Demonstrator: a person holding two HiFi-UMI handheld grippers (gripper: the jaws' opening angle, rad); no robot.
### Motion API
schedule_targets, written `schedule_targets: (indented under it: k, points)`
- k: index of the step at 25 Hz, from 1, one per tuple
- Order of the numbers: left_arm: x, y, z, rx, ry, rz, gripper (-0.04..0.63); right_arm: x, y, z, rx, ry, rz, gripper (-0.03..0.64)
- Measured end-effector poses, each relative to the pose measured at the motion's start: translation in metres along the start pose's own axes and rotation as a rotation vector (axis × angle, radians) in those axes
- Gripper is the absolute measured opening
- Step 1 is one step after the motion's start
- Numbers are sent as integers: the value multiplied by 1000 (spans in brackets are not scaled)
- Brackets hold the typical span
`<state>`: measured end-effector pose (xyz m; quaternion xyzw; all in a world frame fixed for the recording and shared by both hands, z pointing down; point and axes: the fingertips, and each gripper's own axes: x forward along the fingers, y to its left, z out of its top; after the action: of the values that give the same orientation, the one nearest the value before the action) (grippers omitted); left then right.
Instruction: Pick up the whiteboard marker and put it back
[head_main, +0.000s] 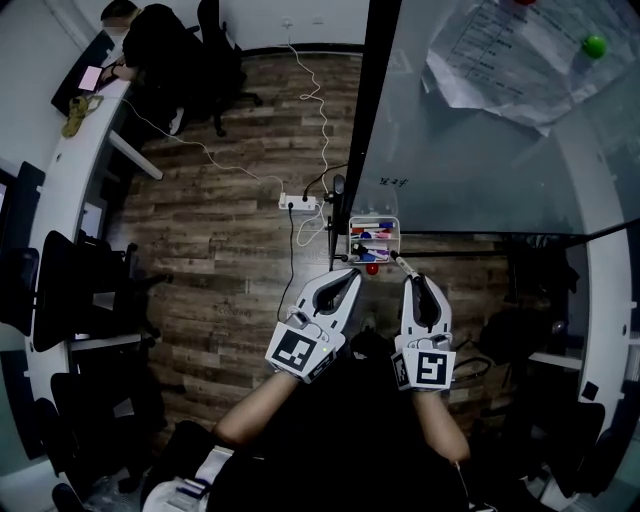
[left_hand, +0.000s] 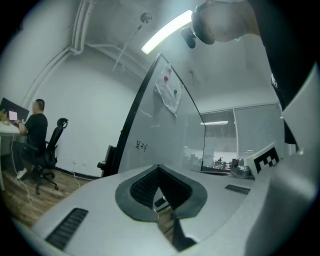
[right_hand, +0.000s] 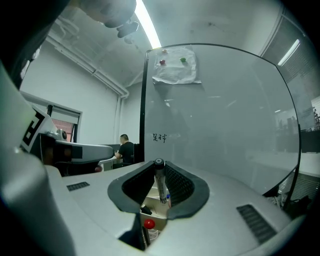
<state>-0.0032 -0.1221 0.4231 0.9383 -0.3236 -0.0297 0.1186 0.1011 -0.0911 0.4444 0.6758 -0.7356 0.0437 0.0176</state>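
A whiteboard marker (head_main: 403, 266) stands upright between the pads of my right gripper (head_main: 412, 283), which is shut on it; in the right gripper view the marker (right_hand: 160, 184) shows with its dark cap up. Just ahead, a small white tray (head_main: 391, 222) of several markers hangs on the glass whiteboard (head_main: 480, 150), with a red round piece (head_main: 371, 268) below it. The tray (right_hand: 155, 211) also appears low between the jaws. My left gripper (head_main: 351, 273) is beside it on the left, shut with nothing held; in its own view the left gripper (left_hand: 159, 168) faces the whiteboard (left_hand: 160, 130).
A power strip (head_main: 299, 203) and white cables lie on the wood floor left of the board's dark frame (head_main: 358, 130). A person (head_main: 150, 45) sits at a curved desk far left, with office chairs (head_main: 70, 290) along it. Papers and a green magnet (head_main: 594, 45) hang on the board.
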Motion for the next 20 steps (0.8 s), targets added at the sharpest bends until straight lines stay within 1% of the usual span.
schedule_targets:
  k: [2, 5, 8, 11, 15, 20]
  points:
    - [7, 1, 1, -1, 0, 5, 8, 7, -4, 3, 5, -14, 6, 78]
    - [15, 4, 3, 0, -19, 6, 8, 15, -11, -1, -2, 7, 10, 78]
    - [21, 9, 1, 0, -19, 23, 8, 26, -15, 1, 11, 16, 12, 77]
    - [26, 15, -1, -1, -22, 39, 8, 37, -16, 4, 27, 5, 33, 77]
    - [32, 17, -1, -5, -32, 52, 8, 45, -22, -4, -1, 52, 44, 78]
    - [39, 18, 0, 2, -31, 65, 8, 55, -27, -9, 20, 54, 51, 77]
